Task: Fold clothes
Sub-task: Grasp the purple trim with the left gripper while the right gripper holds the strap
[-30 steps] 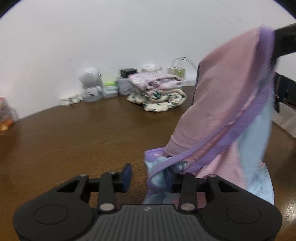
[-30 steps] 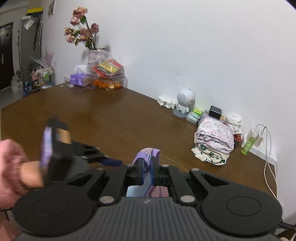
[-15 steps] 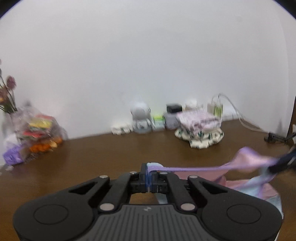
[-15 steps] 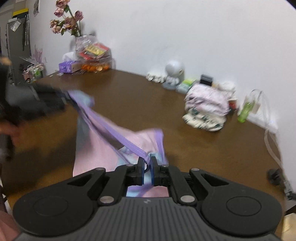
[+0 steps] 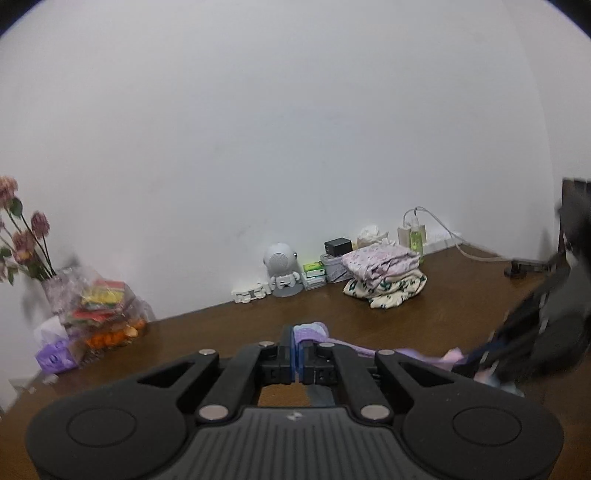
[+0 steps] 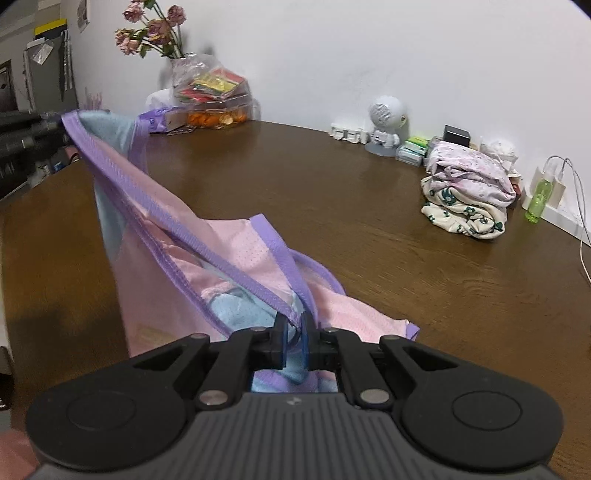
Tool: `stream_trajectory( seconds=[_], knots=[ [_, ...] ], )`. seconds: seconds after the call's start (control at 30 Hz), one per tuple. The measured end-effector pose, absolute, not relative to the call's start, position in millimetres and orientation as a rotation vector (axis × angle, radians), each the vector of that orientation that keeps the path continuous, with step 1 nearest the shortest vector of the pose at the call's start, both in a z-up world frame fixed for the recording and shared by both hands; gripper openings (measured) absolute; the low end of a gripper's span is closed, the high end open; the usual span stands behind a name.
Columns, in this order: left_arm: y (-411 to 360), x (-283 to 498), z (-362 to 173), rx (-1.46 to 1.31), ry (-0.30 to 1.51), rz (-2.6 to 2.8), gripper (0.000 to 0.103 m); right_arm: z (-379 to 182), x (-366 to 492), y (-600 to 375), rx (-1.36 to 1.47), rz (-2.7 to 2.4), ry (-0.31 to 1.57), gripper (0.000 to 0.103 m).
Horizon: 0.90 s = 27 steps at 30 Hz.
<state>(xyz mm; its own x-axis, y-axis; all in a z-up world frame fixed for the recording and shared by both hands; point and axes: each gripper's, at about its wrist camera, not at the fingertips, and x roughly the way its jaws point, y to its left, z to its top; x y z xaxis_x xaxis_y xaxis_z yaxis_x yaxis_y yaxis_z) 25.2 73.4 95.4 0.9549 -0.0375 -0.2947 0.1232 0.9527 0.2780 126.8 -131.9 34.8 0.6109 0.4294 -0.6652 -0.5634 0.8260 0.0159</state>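
The left hand-held gripper [image 5: 297,345] has its jaws pressed together on a bunched purple corner of the pink and blue garment [image 6: 177,236]; those jaws have just been closing, with the cloth between them. The right hand-held gripper [image 6: 294,334] is likewise clamped tight on a purple-trimmed edge of the same garment.

The garment hangs stretched between the 2 grippers, its purple band [image 6: 207,254] pulled into a taut line that rises toward the upper left in the right wrist view. Its lower part sags onto the brown desk [image 6: 369,229] just ahead of the right gripper. In the left wrist view the cloth runs off to the right, toward the blurred dark shape of the other gripper.

Well apart from it, near the white wall, a stack of folded clothes [image 6: 469,192] sits on the desk beside a small white robot figure [image 5: 281,269]. A vase of pink flowers [image 6: 155,29] stands at the far end.
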Motion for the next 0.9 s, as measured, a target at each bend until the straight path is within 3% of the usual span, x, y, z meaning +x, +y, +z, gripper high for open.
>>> stream_trajectory(
  seconds=[0.37, 0.5, 0.7, 0.77, 0.9],
  knots=[
    [94.4, 8.6, 268.2, 0.385, 0.038, 0.052, 0.001, 280.6, 87.0, -132.5, -0.313, 0.524, 0.246, 0.005],
    [100.3, 45.3, 296.2, 0.353, 0.092, 0.07, 0.001, 304.5, 122.7, -114.5, -0.35, 0.488, 0.236, 0.005],
    [108.4, 204.7, 285.0, 0.331, 0.247, 0.257, 0.001, 299.5, 250.9, -66.4, -0.345, 0.396, 0.321, 0.005],
    [115.8, 250.4, 287.6, 0.313, 0.205, 0.334, 0.001, 291.8, 303.1, -44.0, -0.34, 0.351, 0.34, 0.005],
    [130.5, 288.4, 327.0, 0.236, 0.057, 0.406, 0.001, 325.0, 343.1, -19.3, -0.326, 0.291, 0.204, 0.005]
  ],
)
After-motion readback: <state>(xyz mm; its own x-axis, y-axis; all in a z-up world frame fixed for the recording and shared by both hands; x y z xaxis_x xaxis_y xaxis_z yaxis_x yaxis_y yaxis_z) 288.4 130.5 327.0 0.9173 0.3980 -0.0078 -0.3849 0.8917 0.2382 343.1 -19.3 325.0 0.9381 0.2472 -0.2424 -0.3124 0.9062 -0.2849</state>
